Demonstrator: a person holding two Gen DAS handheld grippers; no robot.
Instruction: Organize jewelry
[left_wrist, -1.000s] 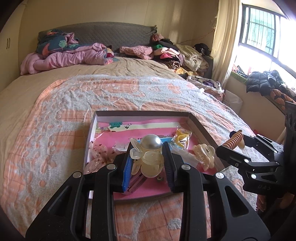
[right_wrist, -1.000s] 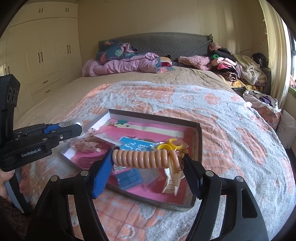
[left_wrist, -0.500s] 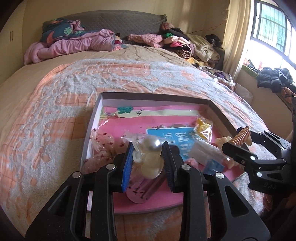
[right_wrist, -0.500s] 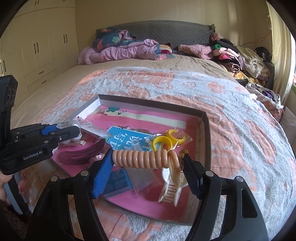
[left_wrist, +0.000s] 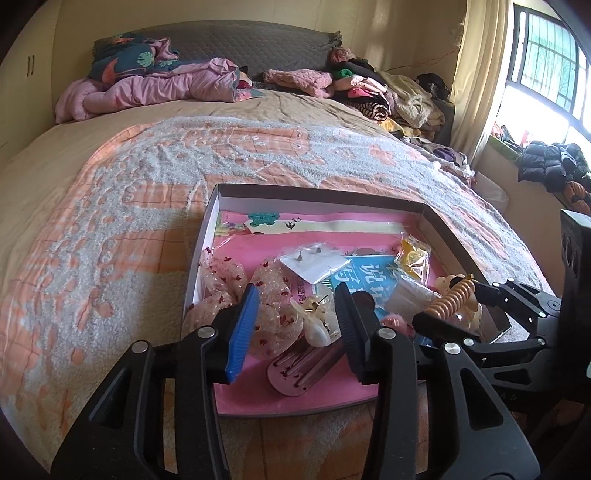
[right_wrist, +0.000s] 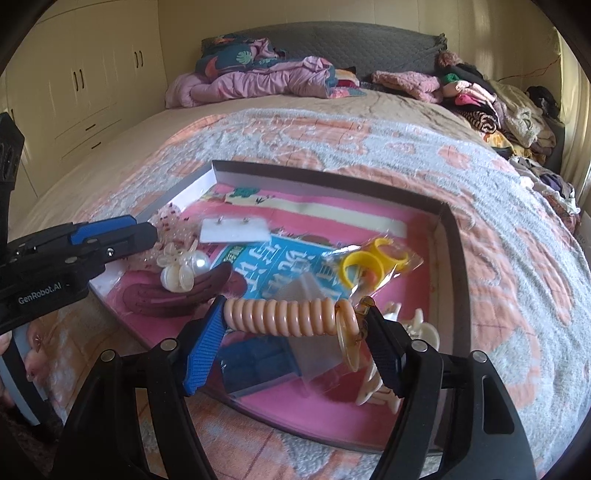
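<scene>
The left gripper (left_wrist: 295, 317) is seen with jaws opening, the pearl hair clip (right_wrist: 183, 267) lying loose between them on a dark pink comb (right_wrist: 181, 291); the right gripper (right_wrist: 295, 332) is clamped on a coiled peach hair tie (right_wrist: 288, 316); both are held low over the shallow box (left_wrist: 317, 194), whose raised rim bounds them; bare blanket (left_wrist: 110, 221) is left all around, piled clothes (left_wrist: 373, 92) beyond.

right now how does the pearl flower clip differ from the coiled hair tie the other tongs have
The pearl flower clip lies loose in the box, on a dark maroon clip; the coiled hair tie is up between the right tongs, stretched sideways. The clip is pale cream with one round pearl; the tie is a peach spiral. The left tongs are opening, off the clip. Both are over the box.
</scene>
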